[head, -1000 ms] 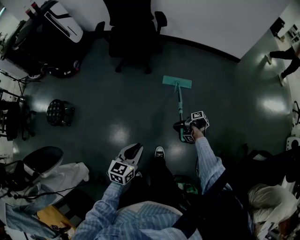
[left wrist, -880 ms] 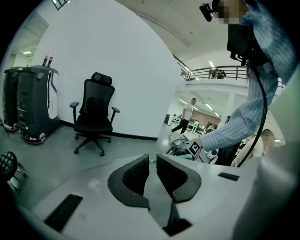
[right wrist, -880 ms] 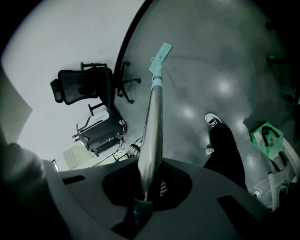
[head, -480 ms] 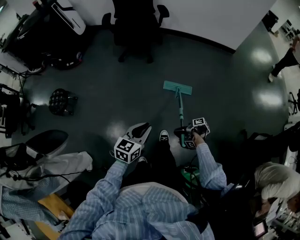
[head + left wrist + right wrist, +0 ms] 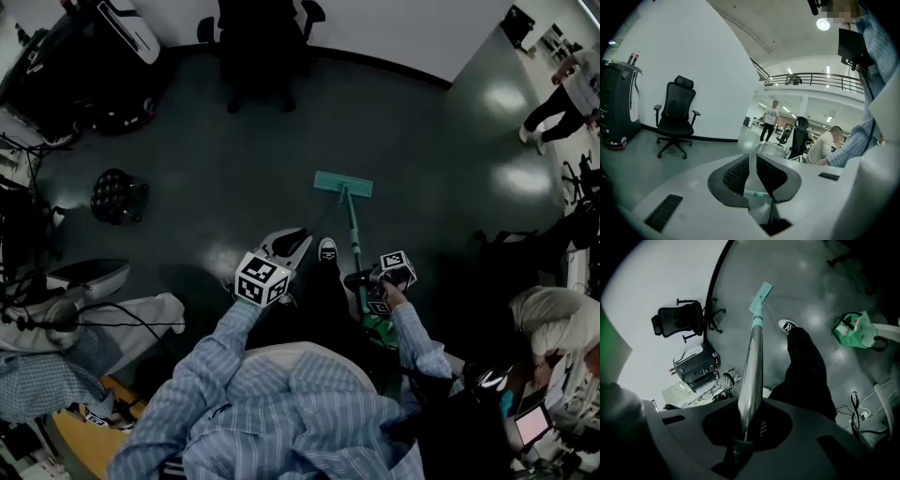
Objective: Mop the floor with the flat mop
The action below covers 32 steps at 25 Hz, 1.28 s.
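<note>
The flat mop stands in front of me: its teal head (image 5: 342,184) lies flat on the dark floor, and its metal handle (image 5: 352,234) slants back to my right gripper (image 5: 364,280). That gripper is shut on the handle near its teal top end. In the right gripper view the handle (image 5: 752,362) runs out from between the jaws (image 5: 747,427) to the mop head (image 5: 761,292). My left gripper (image 5: 289,242) hangs over the floor left of the mop, shut, nothing in it. In the left gripper view its pads (image 5: 736,174) stand close together, pointing across the room.
A black office chair (image 5: 258,47) (image 5: 675,119) stands by the far wall, a black machine (image 5: 84,66) left of it. A round black object (image 5: 117,197) sits at left above cluttered cables. My shoe (image 5: 327,249), a green bag (image 5: 380,330), and a walking person (image 5: 553,103) are also near.
The mop head has slid back toward my feet, with the right gripper still on the handle. My left gripper has moved forward and to the right. The distant person has walked on.
</note>
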Each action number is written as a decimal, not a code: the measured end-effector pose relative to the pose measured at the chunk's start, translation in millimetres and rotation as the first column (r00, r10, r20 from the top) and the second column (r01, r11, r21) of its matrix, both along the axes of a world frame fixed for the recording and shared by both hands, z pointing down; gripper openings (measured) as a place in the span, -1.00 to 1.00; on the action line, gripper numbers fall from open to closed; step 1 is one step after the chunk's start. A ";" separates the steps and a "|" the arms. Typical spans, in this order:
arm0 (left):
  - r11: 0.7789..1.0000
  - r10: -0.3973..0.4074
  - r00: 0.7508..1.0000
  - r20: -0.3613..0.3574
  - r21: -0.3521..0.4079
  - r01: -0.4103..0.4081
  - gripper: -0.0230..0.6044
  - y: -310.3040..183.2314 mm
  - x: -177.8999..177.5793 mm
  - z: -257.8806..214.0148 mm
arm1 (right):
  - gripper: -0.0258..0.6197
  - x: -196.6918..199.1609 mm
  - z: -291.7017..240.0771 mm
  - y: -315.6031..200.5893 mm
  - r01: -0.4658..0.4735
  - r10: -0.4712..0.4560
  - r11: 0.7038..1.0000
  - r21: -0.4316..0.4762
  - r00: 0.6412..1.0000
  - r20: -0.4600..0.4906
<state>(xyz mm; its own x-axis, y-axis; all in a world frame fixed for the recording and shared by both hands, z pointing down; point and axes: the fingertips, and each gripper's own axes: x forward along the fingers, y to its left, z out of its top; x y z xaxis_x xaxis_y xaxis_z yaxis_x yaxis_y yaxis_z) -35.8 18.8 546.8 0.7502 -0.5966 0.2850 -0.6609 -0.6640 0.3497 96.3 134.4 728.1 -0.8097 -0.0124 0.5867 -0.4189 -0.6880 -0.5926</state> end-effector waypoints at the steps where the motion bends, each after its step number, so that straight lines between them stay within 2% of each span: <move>1: 1.000 0.009 1.000 0.000 -0.002 -0.009 -0.77 5.3 -0.7 1.6 | -0.83 1.1 0.8 13.8 0.006 -0.006 1.000 -0.003 1.000 -0.005; 7: 0.999 0.034 0.999 -0.017 -0.008 -0.034 -0.77 27.4 -2.9 4.2 | -0.83 5.1 -10.0 83.7 0.062 -0.062 0.998 -0.018 0.998 -0.008; 13: 0.999 0.032 0.999 -0.036 -0.009 -0.033 -0.77 41.6 -4.4 5.5 | -0.83 9.6 -20.2 117.0 0.111 -0.112 0.993 -0.039 0.993 -0.020; 22: 0.999 0.031 0.998 -0.046 -0.017 -0.031 -0.77 37.7 -8.4 9.9 | -0.82 -8.0 -14.6 113.8 0.136 -0.137 0.990 -0.030 0.991 -0.007; 32: 0.997 0.026 0.999 -0.026 -0.068 -0.028 -0.77 25.4 1.4 21.7 | -0.82 1.2 -17.6 97.1 0.188 -0.188 0.981 -0.040 0.982 0.009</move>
<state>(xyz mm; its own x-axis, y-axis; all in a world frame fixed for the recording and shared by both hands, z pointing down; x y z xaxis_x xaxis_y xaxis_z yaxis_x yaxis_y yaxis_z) -34.4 44.3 568.5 0.7734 -0.5556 0.3052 -0.6333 -0.6558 0.4109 97.5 231.5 710.5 -0.7985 0.1641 0.5792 -0.5399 -0.6208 -0.5684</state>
